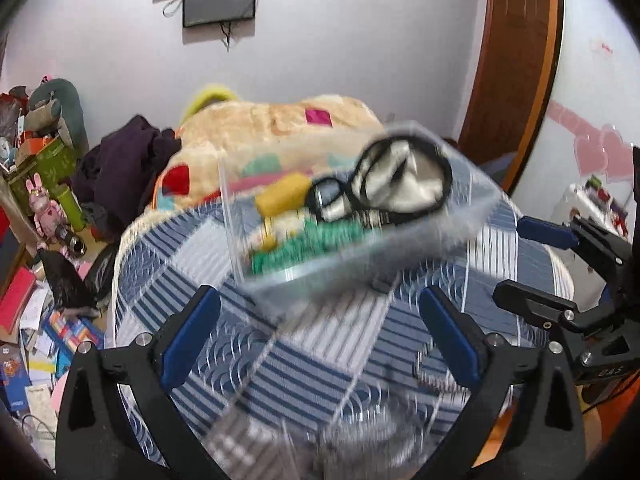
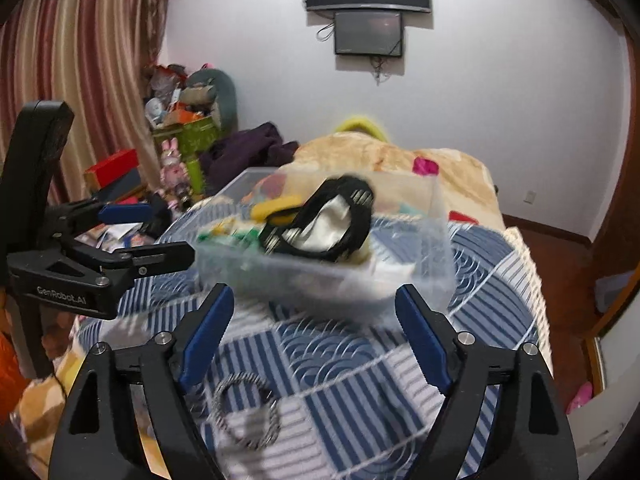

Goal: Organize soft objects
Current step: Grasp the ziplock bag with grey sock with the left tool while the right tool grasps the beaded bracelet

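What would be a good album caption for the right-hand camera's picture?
Open right gripper over a blue striped quilt, facing a clear plastic bin of soft items, a striped fabric ring lying nearby.

Wall screens [image 2: 368,8], perhaps striped curtain [image 2: 80,60]

— Close-up: the left gripper [image 1: 320,332], matte black frame, blue pads [image 1: 188,340] lining its jaws, silver screws behind them.

— Its twin, the right gripper [image 2: 316,334], matches; the left one's side reads "GenRobot.AI" in grey.
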A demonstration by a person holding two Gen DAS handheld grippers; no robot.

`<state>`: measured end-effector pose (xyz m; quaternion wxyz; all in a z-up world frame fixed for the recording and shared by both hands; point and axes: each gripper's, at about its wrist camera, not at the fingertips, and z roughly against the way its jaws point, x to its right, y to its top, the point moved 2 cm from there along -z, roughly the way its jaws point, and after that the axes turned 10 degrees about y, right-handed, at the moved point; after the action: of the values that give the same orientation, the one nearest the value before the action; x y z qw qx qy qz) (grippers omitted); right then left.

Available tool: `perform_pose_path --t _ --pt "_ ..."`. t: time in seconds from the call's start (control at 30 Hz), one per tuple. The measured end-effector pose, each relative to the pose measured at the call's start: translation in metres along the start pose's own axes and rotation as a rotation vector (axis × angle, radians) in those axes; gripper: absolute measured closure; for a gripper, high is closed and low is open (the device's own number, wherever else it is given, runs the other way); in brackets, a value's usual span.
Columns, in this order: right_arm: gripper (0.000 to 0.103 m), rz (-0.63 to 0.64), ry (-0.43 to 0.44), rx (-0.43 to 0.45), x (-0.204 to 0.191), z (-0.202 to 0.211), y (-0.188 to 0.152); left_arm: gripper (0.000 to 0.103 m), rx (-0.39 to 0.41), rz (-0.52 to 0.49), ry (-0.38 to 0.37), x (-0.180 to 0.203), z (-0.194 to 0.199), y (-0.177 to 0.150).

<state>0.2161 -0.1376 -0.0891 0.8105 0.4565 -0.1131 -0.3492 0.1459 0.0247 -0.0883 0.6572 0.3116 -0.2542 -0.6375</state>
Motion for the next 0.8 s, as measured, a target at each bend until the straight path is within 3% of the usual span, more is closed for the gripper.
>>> perform_pose_path --t 0.2,0.4,0.53,0.6,0.67,0.73,0.8 --pt "0.022 -0.002 0.053 -0.098 -0.012 -0.011 -0.034 0.002 -0.098 -0.002 -0.022 0.004 -0.004 -0.040" --pt "0.023 -0.024 0.092 -0.170 -0.018 -0.023 -0.058 0.002 -0.191 0.069 -0.075 0.001 -0.010 -0.071" --pt "0.045 -0.041 0.109 -0.220 -0.017 -0.034 -0.067 0.002 -0.256 0.091 -0.083 0.005 -0.019 -0.087" --pt "0.049 -0.028 0.095 -0.210 -0.021 -0.032 -0.068 0.002 -0.260 0.096 -0.076 0.006 -0.021 -0.091" --pt "0.065 -0.028 0.102 -0.211 -0.022 -0.032 -0.067 0.002 -0.244 0.101 -0.067 0.006 -0.018 -0.093" --pt "0.073 -0.037 0.097 -0.210 -0.021 -0.030 -0.066 0.007 -0.233 0.108 -0.073 0.007 -0.015 -0.094" --pt "0.082 -0.052 0.101 -0.203 -0.019 -0.030 -0.066 0.022 -0.223 0.094 -0.076 0.008 -0.012 -0.094"
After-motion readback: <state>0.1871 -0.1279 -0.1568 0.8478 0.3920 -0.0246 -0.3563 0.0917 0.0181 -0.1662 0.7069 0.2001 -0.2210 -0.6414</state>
